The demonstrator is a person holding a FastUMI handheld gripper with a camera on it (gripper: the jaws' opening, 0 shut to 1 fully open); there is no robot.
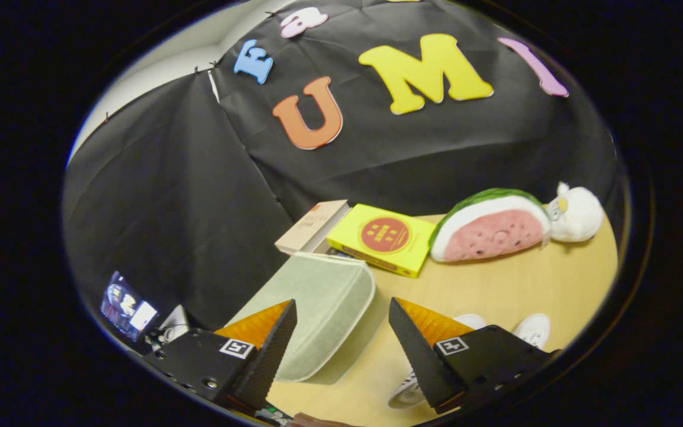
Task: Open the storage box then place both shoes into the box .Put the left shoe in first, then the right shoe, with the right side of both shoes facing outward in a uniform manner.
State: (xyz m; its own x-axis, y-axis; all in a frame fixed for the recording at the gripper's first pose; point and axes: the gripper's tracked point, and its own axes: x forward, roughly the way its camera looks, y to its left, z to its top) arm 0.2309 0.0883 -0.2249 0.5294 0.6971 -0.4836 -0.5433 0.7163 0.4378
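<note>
- My gripper (pixel 342 311) has its two fingers spread wide apart, with nothing held between them; they hang above the table (pixel 531 284), tilted.
- Between the fingers, and reaching under the left one, I see the storage box (pixel 324 302), a pale green fabric case with rounded corners. Its lid looks down and flat, so I judge the box not yet opened.
- The box's long axis runs from under my left finger away toward the far wall, leaning a little to the right. I cannot tell which edge carries the opening.
- Beneath and just beyond my right finger lie the white shoes (pixel 532 329). One rounded end shows past the finger; another pale part peeks out below it. They lie well to the right of the box, apart from it.
- My finger hides most of both shoes, so I cannot tell left from right, nor which way the toes point. Their long axes seem to run roughly away from me, but that is a guess.
- Progress, as I judge it: nothing done. Opening the box comes first, then the left shoe, then the right.
- Beyond the box sit a tan book (pixel 312 226) and a yellow box (pixel 382 238), touching each other, then a watermelon plush (pixel 490 228) with a white plush (pixel 575 212) against it.
</note>
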